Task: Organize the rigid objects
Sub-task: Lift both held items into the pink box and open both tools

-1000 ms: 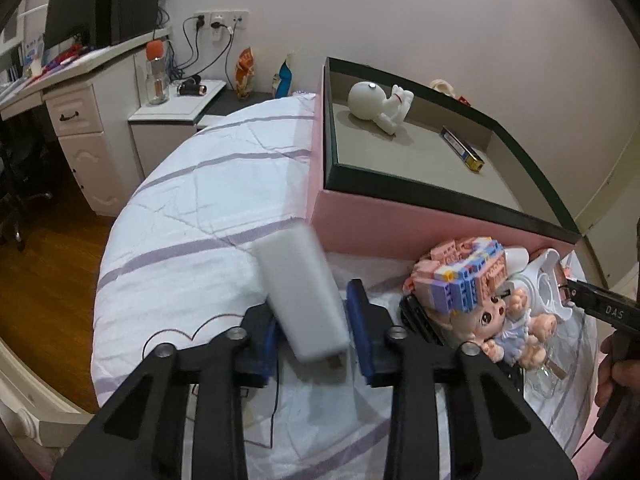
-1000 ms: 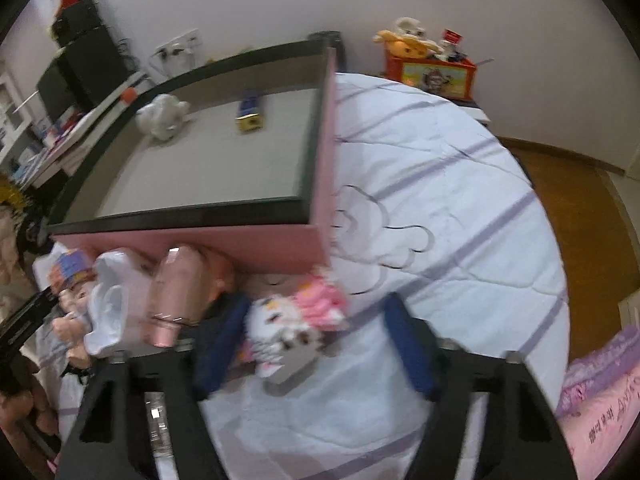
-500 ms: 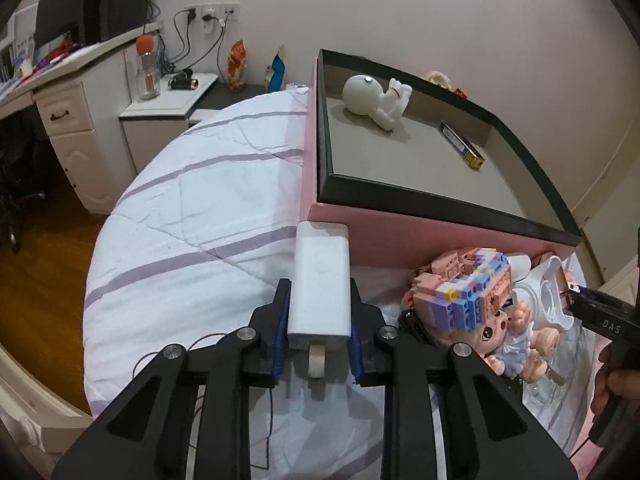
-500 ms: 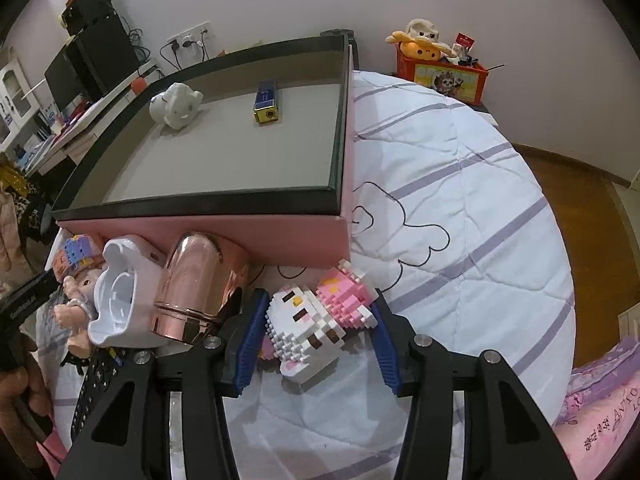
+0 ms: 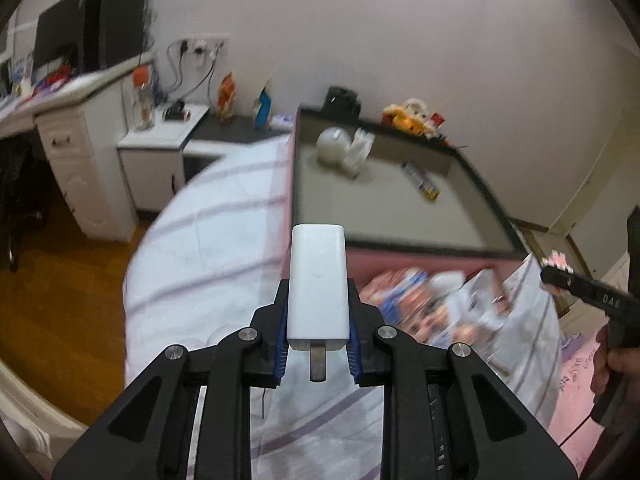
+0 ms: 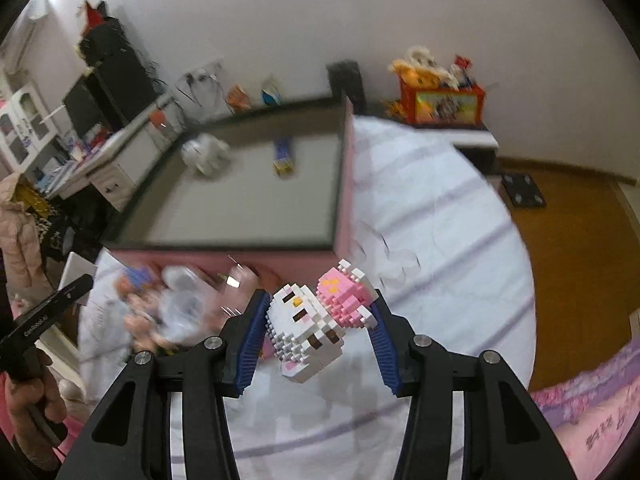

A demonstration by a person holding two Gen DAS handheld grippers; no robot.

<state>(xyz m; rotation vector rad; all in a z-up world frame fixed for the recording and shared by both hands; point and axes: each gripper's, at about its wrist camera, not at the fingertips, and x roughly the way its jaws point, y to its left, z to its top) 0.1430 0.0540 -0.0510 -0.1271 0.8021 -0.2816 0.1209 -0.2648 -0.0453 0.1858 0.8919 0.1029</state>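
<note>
My left gripper (image 5: 318,336) is shut on a white power adapter (image 5: 317,280) and holds it above the bed, short of the pink box (image 5: 400,208). My right gripper (image 6: 318,334) is shut on a white and pink brick-built cat figure (image 6: 316,320), lifted off the bedspread in front of the same box (image 6: 256,196). The box holds a white round-headed figure (image 5: 344,150) and a small blue and yellow pack (image 5: 420,178). A blurred pile of toys (image 5: 424,304) lies at the box's front wall; it also shows in the right wrist view (image 6: 180,304).
The white bedspread with purple stripes (image 5: 208,240) carries everything. A white desk and nightstand (image 5: 132,152) stand at the left. A red box with plush toys (image 6: 440,96) sits by the wall. Wooden floor (image 6: 568,216) lies to the right.
Both grippers closed on their objects and lifted them: the left raised the adapter, the right raised the brick cat. Both views now sit higher and tilt up toward the box.
</note>
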